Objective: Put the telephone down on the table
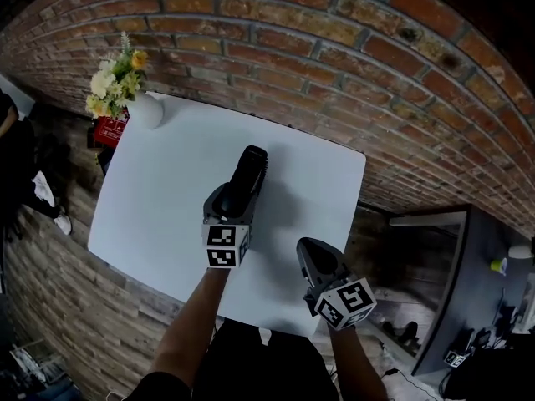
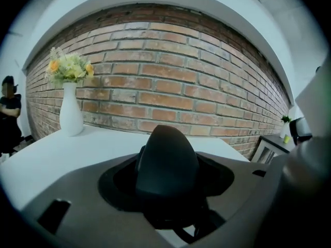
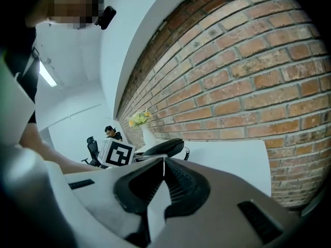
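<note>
A black telephone handset (image 1: 247,174) hangs over the middle of the white table (image 1: 159,190), pointing toward the brick wall. My left gripper (image 1: 232,203) is shut on its near end. In the left gripper view the handset (image 2: 166,161) fills the space between the jaws, and the table (image 2: 46,154) lies below and ahead. My right gripper (image 1: 313,253) hovers over the table's front edge, to the right of the left one, shut with nothing in it. In the right gripper view its ridged pads (image 3: 176,187) meet, and the handset (image 3: 164,148) shows to the left ahead.
A white vase of flowers (image 1: 142,107) stands at the table's far left corner, with a red box (image 1: 110,129) behind it. The brick wall (image 1: 334,48) runs along the far edge. A grey desk (image 1: 468,282) stands at the right. A person (image 2: 9,112) sits far left.
</note>
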Demonstrator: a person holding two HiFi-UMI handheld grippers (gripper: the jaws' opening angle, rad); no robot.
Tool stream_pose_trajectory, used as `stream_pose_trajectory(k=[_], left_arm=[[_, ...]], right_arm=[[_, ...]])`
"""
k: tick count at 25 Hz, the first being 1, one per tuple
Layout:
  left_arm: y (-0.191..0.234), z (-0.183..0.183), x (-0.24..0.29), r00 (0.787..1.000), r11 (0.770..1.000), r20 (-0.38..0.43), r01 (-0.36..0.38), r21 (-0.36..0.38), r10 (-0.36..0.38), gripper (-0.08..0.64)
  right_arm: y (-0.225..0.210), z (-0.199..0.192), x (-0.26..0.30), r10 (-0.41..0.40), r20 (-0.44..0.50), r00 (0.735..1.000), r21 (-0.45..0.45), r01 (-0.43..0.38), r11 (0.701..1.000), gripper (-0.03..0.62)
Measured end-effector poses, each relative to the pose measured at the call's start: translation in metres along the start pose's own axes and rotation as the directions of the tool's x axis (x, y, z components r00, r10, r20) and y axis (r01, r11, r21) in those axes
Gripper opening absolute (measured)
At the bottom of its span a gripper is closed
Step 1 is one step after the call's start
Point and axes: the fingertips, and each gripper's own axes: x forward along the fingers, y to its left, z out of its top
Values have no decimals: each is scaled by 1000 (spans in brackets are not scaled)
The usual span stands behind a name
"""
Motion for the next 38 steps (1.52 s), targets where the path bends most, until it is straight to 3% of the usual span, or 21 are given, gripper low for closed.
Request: stream_pose_trajectory(k=[15,26,38], left_arm=[[29,-23,34,994,997,-75,-77,21,78,279],[33,-37,50,987,998,-147,-64,20,66,279],[31,-52,63,965,991,-244,-71,114,97,279]], right_arm=[[-19,-13,16,-36,-33,999,40,37,999,23],[-22,-20,14,-48,-49,998,53,51,997,23],[-24,-25,5,-66,-56,996,58,69,996,22]])
